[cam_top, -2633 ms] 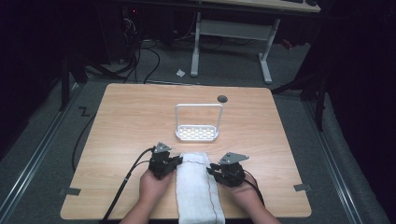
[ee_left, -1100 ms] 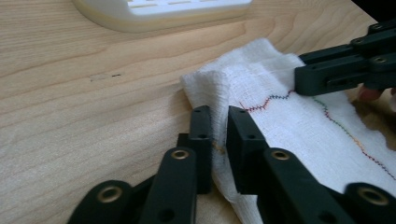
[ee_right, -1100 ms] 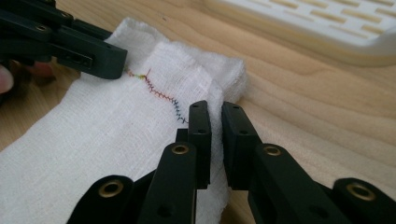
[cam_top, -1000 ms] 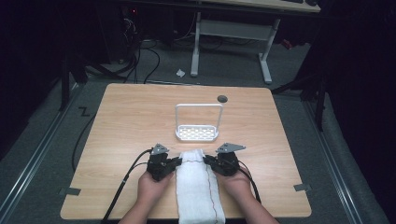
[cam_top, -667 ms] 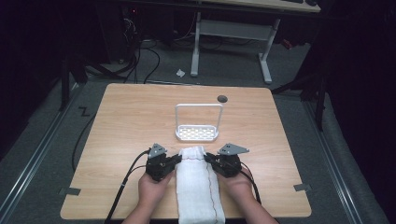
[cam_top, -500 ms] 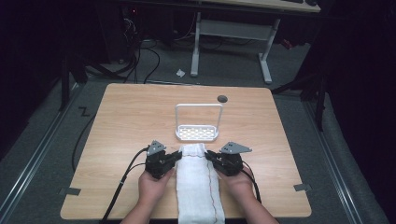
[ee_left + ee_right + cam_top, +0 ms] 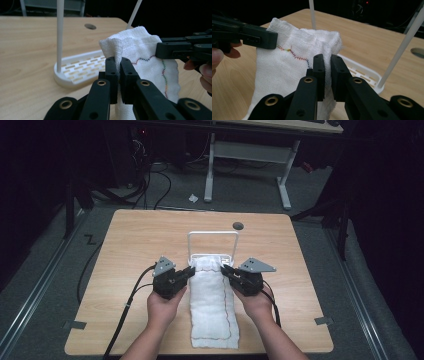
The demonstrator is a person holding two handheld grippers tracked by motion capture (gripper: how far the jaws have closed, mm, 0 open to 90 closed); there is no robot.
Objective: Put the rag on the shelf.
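The left tongs (image 7: 116, 72) are clamped on the far left corner of a long white woven cloth with multicoloured edge stitching (image 7: 214, 302), and the right tongs (image 7: 327, 70) pinch its far right corner, each set's jaw tips hiding the bit of fabric they grip. The lifted far end bunches just in front of a white slotted plastic rack with a tall wire hoop (image 7: 212, 236), covering most of its base in the high view. The rest of the cloth lies along the light wooden surface (image 7: 125, 250) between the person's hands, its near end touching the surface's edge.

My wooden table (image 7: 150, 240) sits on grey carpet (image 7: 45, 270) in a dim room. At twelve o'clock beyond it I see a white-legged desk (image 7: 250, 155); black cables (image 7: 145, 185) trail at eleven o'clock.
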